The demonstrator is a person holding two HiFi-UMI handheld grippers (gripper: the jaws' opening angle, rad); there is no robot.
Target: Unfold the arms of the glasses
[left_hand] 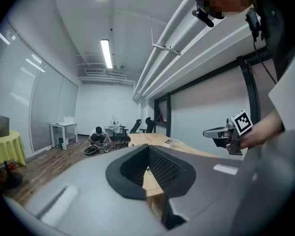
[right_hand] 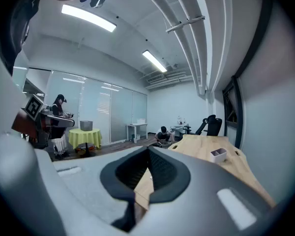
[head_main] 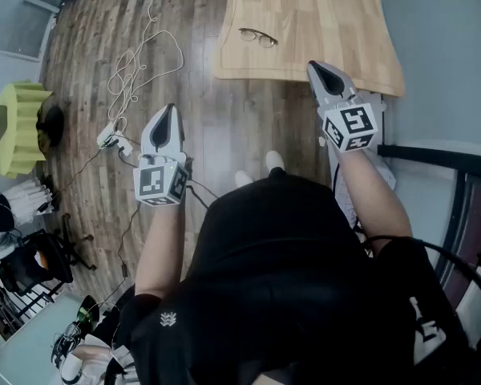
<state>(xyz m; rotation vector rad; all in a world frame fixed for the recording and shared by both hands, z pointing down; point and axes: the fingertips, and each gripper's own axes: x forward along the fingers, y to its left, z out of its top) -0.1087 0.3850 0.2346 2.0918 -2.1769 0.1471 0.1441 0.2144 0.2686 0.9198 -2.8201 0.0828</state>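
Observation:
The glasses (head_main: 258, 37) lie with thin dark rims on the near part of the wooden table (head_main: 321, 30), in the head view only. My left gripper (head_main: 168, 112) hangs over the floor, short of the table's edge and left of the glasses. Its jaws are shut with nothing in them (left_hand: 148, 147). My right gripper (head_main: 316, 70) reaches just over the table's near edge, right of the glasses and apart from them. It is shut and empty too (right_hand: 148, 149). Each gripper shows in the other's view: the right gripper (left_hand: 210, 132), the left gripper (right_hand: 65, 122).
A small white tray (right_hand: 218, 154) stands further along the table. Cables (head_main: 136, 62) trail over the wooden floor at left. A yellow-draped round table (head_main: 16, 127) and office chairs (head_main: 32, 263) stand at far left. A person (left_hand: 98, 134) crouches on the floor far back.

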